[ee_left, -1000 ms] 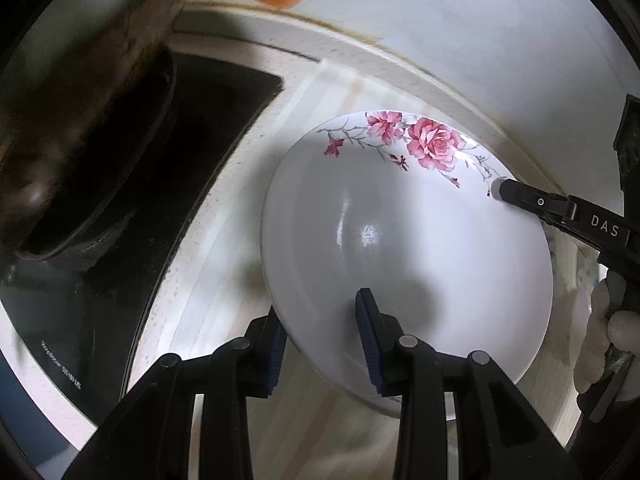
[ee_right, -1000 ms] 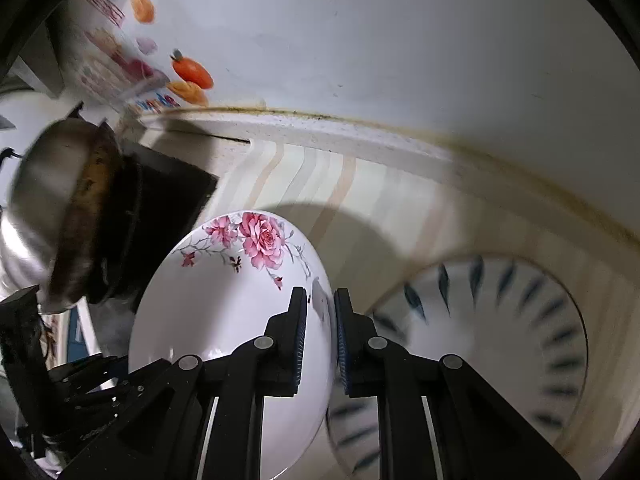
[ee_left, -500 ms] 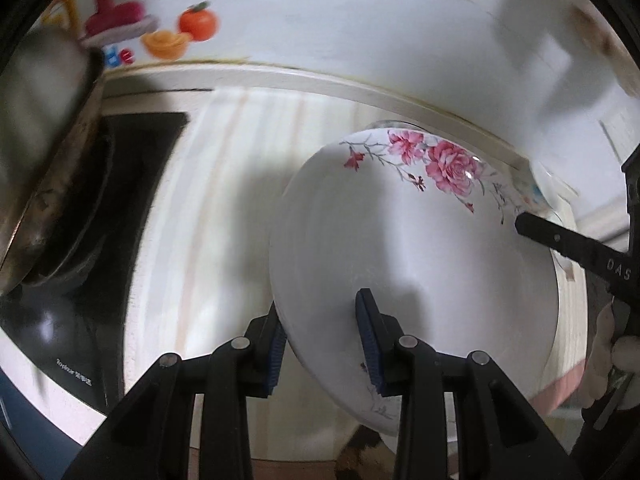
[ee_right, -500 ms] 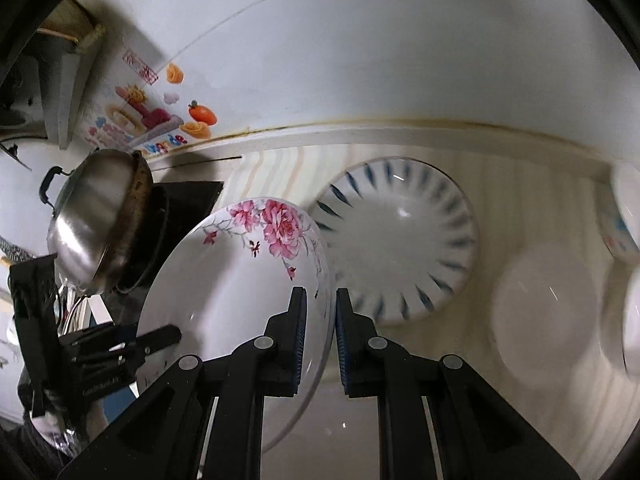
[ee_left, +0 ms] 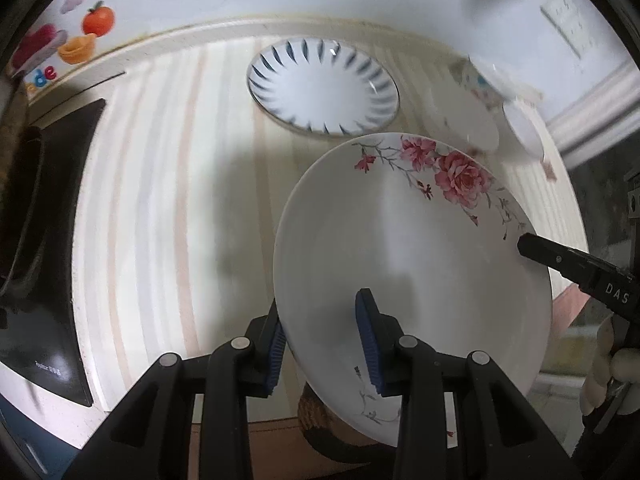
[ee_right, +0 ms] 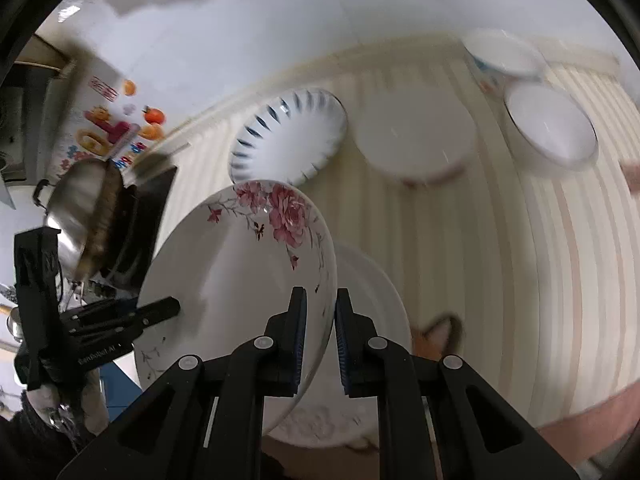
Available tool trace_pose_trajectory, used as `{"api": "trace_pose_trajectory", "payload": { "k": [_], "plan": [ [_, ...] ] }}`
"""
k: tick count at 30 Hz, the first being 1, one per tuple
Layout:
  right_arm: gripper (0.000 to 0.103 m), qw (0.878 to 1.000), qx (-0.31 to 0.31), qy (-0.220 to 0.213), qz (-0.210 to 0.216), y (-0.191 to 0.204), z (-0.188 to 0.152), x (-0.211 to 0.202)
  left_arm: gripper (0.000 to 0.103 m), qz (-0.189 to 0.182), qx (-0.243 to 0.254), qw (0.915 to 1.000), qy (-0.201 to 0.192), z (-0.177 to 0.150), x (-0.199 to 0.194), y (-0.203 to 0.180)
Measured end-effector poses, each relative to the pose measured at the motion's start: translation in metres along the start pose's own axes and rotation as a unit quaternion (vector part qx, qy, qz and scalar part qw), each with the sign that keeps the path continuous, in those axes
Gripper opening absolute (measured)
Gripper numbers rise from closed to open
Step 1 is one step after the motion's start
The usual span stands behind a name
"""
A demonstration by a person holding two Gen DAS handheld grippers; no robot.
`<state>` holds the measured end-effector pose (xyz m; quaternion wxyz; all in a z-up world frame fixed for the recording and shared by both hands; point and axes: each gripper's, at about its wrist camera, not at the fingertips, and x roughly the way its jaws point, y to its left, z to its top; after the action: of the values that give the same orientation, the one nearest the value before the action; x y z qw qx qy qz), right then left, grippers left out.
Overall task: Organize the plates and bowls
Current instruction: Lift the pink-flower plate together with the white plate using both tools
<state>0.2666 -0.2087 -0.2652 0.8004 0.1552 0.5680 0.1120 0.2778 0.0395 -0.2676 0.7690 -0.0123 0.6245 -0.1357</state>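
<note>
Rose-print plate (ee_left: 400,264) clamped at opposite rims by left gripper (ee_left: 324,344) jaws and right gripper (ee_right: 320,336) jaws, "DAS" legible on right gripper finger, striped surface (ee_left: 168,200) below

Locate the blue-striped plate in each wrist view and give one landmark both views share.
Left wrist: the blue-striped plate lies at top centre, on the striped counter beyond the rose plate.
Right wrist: the blue-striped plate sits upper centre-left, just above the rose plate's flowers.
Shared landmark: the fruit sticker on the wall.

The rose plate (ee_right: 240,280) hangs above another plate (ee_right: 372,300), with the striped plate (ee_right: 288,136) behind them.
</note>
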Motion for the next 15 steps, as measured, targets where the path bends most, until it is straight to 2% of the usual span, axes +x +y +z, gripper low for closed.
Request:
{"api": "trace_pose_trajectory", "payload": {
  "k": [7, 15],
  "plan": [
    [0.016, 0.999, 0.038, 0.029, -0.001, -0.032, -0.038, 0.024, 0.031, 0.024, 0.026, 0.9987, 0.038, -0.011, 0.034, -0.013],
    [0.016, 0.998, 0.039, 0.055, 0.000, -0.042, -0.048, 0.043, 0.031, 0.048, 0.028, 0.9964, 0.064, -0.019, 0.055, -0.019]
  ]
}}
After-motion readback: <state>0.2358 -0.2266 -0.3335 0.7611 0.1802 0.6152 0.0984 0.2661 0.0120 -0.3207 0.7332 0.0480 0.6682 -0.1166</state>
